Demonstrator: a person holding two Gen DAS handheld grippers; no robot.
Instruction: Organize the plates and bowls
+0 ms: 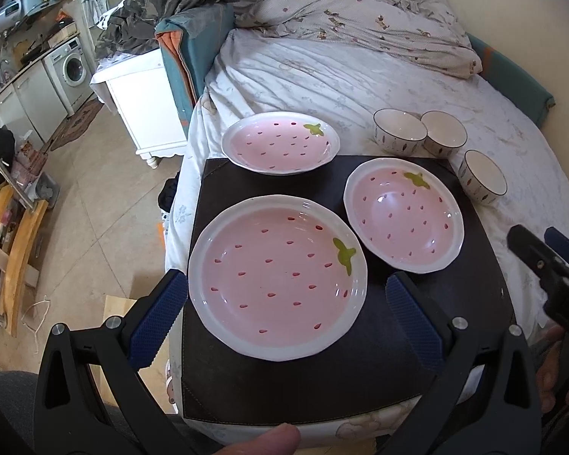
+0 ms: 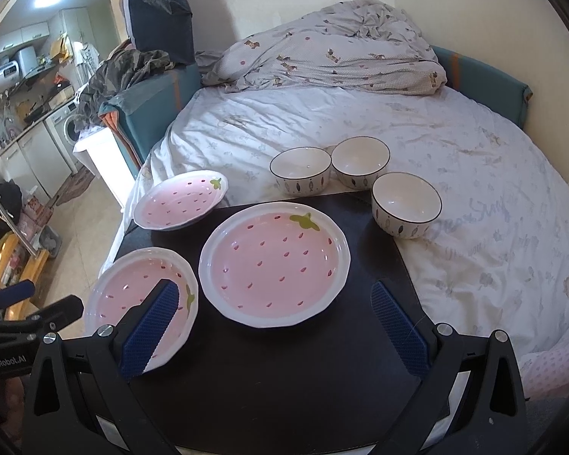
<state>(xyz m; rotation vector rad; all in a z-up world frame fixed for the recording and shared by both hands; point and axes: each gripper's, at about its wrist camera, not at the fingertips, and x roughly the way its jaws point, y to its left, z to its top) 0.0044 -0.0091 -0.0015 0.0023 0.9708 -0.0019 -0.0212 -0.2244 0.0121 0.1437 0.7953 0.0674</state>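
Three pink strawberry plates lie on a black mat [image 1: 277,383] on the bed. The near plate [image 1: 277,278] sits between the spread fingers of my left gripper [image 1: 286,316], which is open and holds nothing. A second plate [image 1: 403,215] lies to its right, a third plate [image 1: 280,142] hangs over the mat's far edge. Three white bowls with dark rims [image 1: 399,130] [image 1: 444,133] [image 1: 482,176] stand on the sheet beyond the mat. My right gripper [image 2: 275,328] is open just short of the middle plate [image 2: 274,268]; its left finger overlaps the near-left plate [image 2: 140,299].
The bed's white sheet [image 2: 455,174] spreads right and back, with a crumpled duvet [image 2: 322,49] at the head. A white nightstand [image 1: 148,110] stands left of the bed, tiled floor [image 1: 95,204] below it. The right gripper's body [image 1: 550,273] shows at the left view's right edge.
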